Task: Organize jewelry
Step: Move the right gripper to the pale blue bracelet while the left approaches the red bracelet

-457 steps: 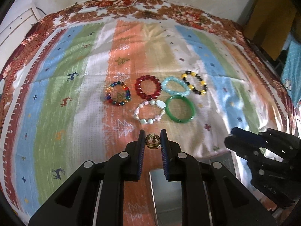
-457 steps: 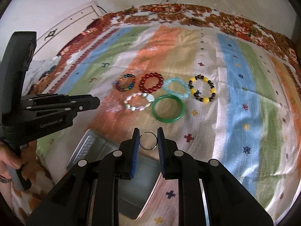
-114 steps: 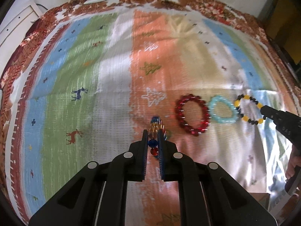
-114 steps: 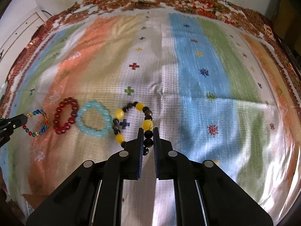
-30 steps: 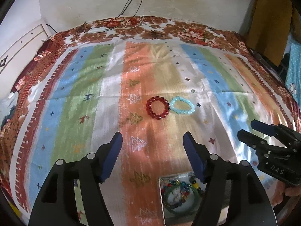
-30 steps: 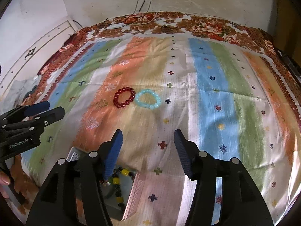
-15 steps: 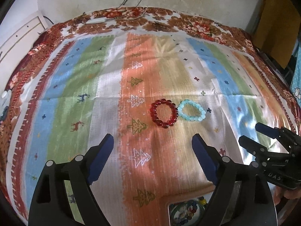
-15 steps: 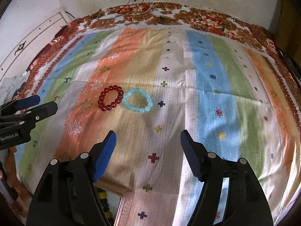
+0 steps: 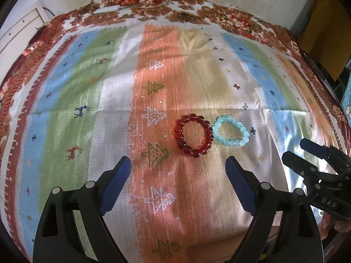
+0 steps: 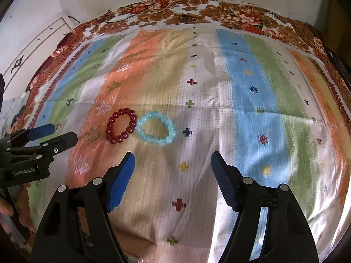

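Note:
A red bead bracelet (image 9: 194, 135) and a light blue bead bracelet (image 9: 231, 133) lie side by side, touching, on the striped cloth. They also show in the right wrist view as the red bracelet (image 10: 121, 125) and the blue bracelet (image 10: 156, 128). My left gripper (image 9: 177, 171) is wide open and empty, just short of the red bracelet. My right gripper (image 10: 172, 164) is wide open and empty, just short of the blue bracelet. Each gripper shows in the other's view, the right one (image 9: 307, 153) at the right edge, the left one (image 10: 51, 134) at the left edge.
The striped cloth (image 9: 109, 100) with a brown floral border covers the whole surface. Cables (image 10: 153, 2) lie along the far edge by the wall. A white cabinet (image 10: 37, 48) stands at the left. The metal tray is below the frame, out of view.
Both grippers have moved forward toward the two bracelets, which now sit closer and larger. The tray with the collected jewelry has slipped out of view below. Both stay open.

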